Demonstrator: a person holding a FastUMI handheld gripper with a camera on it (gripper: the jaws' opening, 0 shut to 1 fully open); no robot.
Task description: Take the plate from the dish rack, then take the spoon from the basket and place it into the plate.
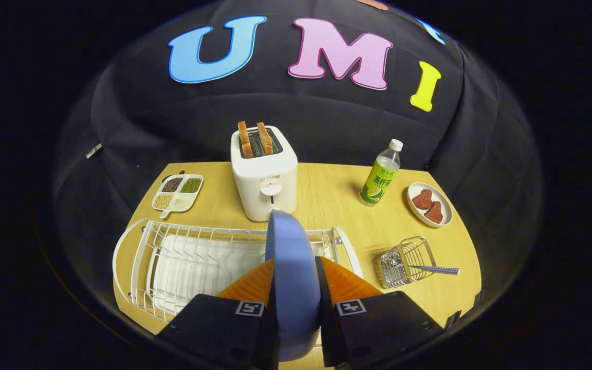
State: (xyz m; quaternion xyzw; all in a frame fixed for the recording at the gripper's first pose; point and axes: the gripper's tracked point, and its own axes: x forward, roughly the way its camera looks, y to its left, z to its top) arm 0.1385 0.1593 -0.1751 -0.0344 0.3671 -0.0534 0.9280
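Observation:
A blue plate (291, 277) stands on edge between my two orange fingers (255, 285), which press on it from both sides. My gripper (295, 280) is shut on the plate, holding it over the white wire dish rack (188, 262). To the right of the rack lies a small wire basket (406, 262) on its side. The spoon (437, 269), with a checked handle, sticks out of the basket toward the right.
A white toaster (265, 174) with two slices of toast stands beyond the rack. A divided tray of beans (177, 192) sits to its left. A green-labelled bottle (381, 174) and a small dish of red pieces (429, 204) stand at the back right of the wooden table (327, 195).

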